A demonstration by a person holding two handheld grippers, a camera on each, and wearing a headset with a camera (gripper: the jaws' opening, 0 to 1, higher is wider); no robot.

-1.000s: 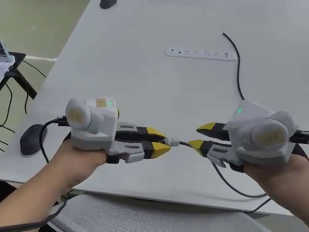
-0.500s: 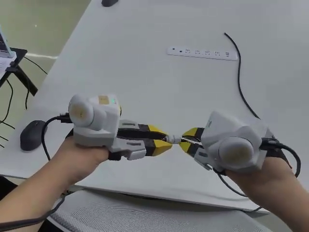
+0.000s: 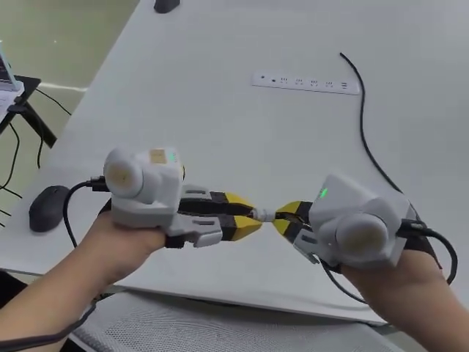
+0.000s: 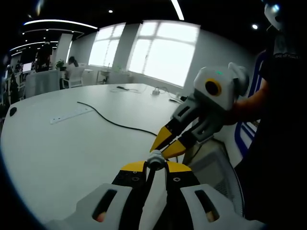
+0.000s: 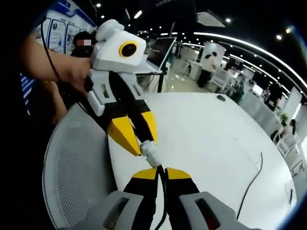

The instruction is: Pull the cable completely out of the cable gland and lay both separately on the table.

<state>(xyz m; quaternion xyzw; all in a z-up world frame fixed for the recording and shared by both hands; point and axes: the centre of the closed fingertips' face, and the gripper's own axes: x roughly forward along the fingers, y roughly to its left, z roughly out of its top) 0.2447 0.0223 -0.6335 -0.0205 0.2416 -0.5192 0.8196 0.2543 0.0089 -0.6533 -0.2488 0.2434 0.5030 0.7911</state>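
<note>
A small white cable gland (image 3: 263, 215) hangs above the table's near edge between the two grippers. My left gripper (image 3: 253, 218) is shut on it, and the gland (image 4: 156, 159) sits pinched at its yellow tips (image 4: 144, 166). My right gripper (image 3: 281, 216) faces it tip to tip and is shut on the black cable (image 5: 162, 189) just behind the gland (image 5: 149, 152). The cable runs back between the right jaws. In the right gripper view the left gripper (image 5: 144, 140) comes in from above; in the left gripper view the right gripper (image 4: 162, 146) comes in from the right.
A white power strip (image 3: 305, 82) lies far back on the white table (image 3: 220, 125), with a black cord (image 3: 362, 110) curving toward the right hand. A dark mouse (image 3: 48, 207) sits at the left edge. A grey mesh chair (image 3: 220, 326) is just below the table's front edge.
The right gripper, open and apart from the gland a second ago, has moved left up to the left gripper's tips and shut on the cable. The left gripper has barely moved.
</note>
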